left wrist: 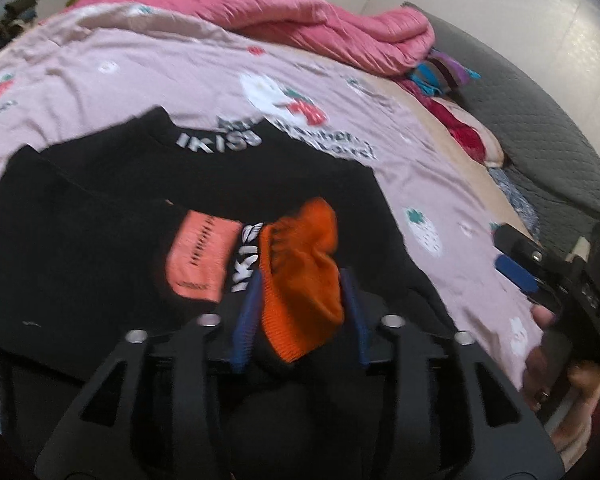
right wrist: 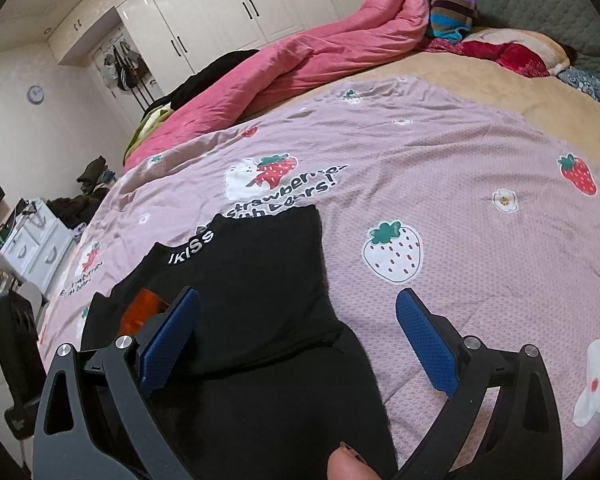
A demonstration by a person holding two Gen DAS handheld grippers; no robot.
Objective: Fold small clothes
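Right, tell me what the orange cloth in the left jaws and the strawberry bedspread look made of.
Orange cloth: looks like knitted fabric, matte, with a gathered elastic-looking edge and ribbed texture; blur leaves the fibre open. Strawberry bedspread: looks like thin printed woven or quilted cloth, matte, with a fine dotted texture and soft creases.

blur: left wrist view | hidden: black garment (left wrist: 100, 240) hem behind left tool (left wrist: 300, 300)

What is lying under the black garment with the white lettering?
The black garment lies flat on a pink strawberry-print sheet, which shows on all sides. An orange cloth sits on top near the left tongs. Anything beneath the garment's middle is covered.
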